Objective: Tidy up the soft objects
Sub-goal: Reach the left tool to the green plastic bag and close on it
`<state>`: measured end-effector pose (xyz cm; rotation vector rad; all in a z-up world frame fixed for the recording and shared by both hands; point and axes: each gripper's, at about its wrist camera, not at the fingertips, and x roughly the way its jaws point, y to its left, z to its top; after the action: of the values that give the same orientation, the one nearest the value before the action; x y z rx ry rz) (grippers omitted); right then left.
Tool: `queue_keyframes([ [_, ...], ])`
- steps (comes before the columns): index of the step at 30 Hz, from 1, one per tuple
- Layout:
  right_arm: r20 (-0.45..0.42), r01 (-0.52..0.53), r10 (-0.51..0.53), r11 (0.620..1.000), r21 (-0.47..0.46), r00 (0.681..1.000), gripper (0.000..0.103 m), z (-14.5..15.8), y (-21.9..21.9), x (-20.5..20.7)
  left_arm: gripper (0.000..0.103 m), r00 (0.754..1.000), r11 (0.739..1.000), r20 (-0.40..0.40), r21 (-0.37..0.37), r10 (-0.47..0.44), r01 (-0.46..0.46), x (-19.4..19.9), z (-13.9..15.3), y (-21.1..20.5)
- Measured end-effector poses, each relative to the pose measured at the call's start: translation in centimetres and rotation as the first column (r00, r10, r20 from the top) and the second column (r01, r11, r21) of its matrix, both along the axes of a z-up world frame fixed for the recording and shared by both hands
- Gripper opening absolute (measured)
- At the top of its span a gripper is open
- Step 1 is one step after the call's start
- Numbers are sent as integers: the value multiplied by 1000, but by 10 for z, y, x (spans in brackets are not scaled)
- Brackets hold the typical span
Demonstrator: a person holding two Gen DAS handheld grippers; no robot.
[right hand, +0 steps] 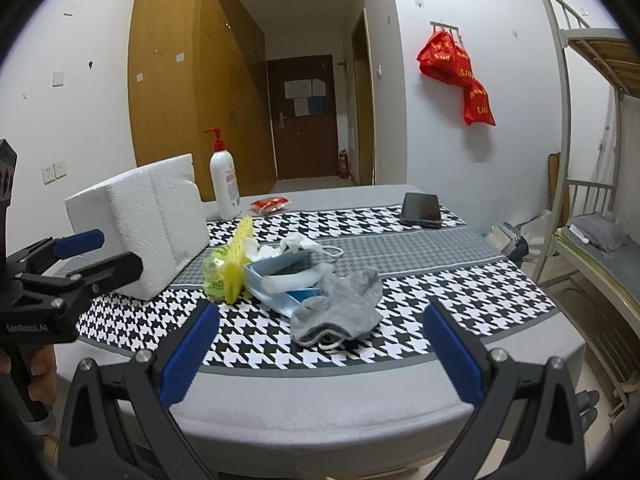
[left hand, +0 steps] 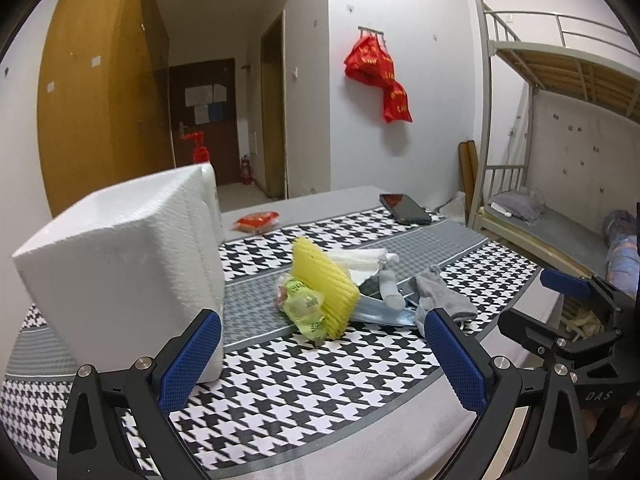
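Observation:
A heap of soft things lies mid-table on the houndstooth cloth [right hand: 460,292]: a grey sock [right hand: 340,308], a blue face mask [right hand: 280,284], a yellow foam net [right hand: 238,264], a green plastic bag [right hand: 214,276] and white tissue [right hand: 296,244]. The left wrist view shows the same sock [left hand: 440,296], foam net [left hand: 324,284] and bag [left hand: 302,308]. My left gripper [left hand: 320,332] is open, short of the heap, its left finger beside a white paper-towel pack [left hand: 120,272]. My right gripper [right hand: 320,316] is open and empty, just short of the sock.
A lotion bottle [right hand: 225,180] stands behind the white pack [right hand: 140,228]. A red packet [right hand: 270,203] and a phone [right hand: 421,209] lie at the far side of the table. A metal bunk bed [right hand: 592,240] stands to the right. A hand holds the left gripper [right hand: 100,254].

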<state>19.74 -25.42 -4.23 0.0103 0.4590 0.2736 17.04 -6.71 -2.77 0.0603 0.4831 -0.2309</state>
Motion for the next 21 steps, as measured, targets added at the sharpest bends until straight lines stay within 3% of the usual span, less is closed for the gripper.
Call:
queue_keyframes([
  [10,-51,10,-11,1000,-5,999,103,-12,-2,22,101,996,999,-81,19,46,-45,35,-16,-10],
  [16,-63,11,-12,1000,-5,998,103,-17,-4,28,95,984,992,-133,-20,120,-124,59,-25,-2],
  [21,-77,14,-14,1000,0,997,103,-22,-8,35,80,967,980,-166,-18,194,-200,76,-32,3],
])
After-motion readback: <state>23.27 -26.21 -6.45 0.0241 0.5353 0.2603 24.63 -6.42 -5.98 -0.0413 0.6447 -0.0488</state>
